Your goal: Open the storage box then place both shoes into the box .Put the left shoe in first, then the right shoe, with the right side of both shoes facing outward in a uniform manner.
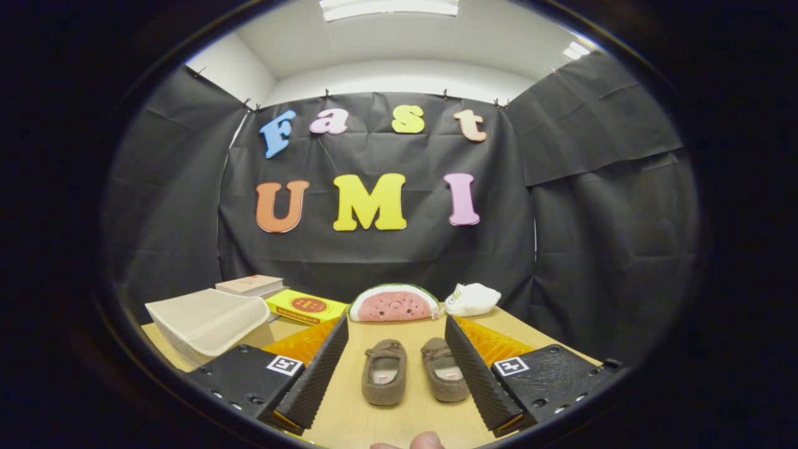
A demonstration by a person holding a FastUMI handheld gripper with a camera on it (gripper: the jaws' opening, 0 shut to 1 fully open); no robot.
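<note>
While the tool (396,368) gapes around two shoes (414,371), the storage box (209,321) sits closed.

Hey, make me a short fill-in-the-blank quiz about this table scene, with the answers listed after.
1. The hand-held gripper has its fingers ____, gripping nothing.
2. The two brown shoes lie side by side on the wooden table, ____ the fingers.
3. Beyond the shoes, against the black cloth, sits a plush slice of ____.
4. The cream storage box rests beyond the left finger, near a ____ box.

Answers: open; between; watermelon; yellow
</note>
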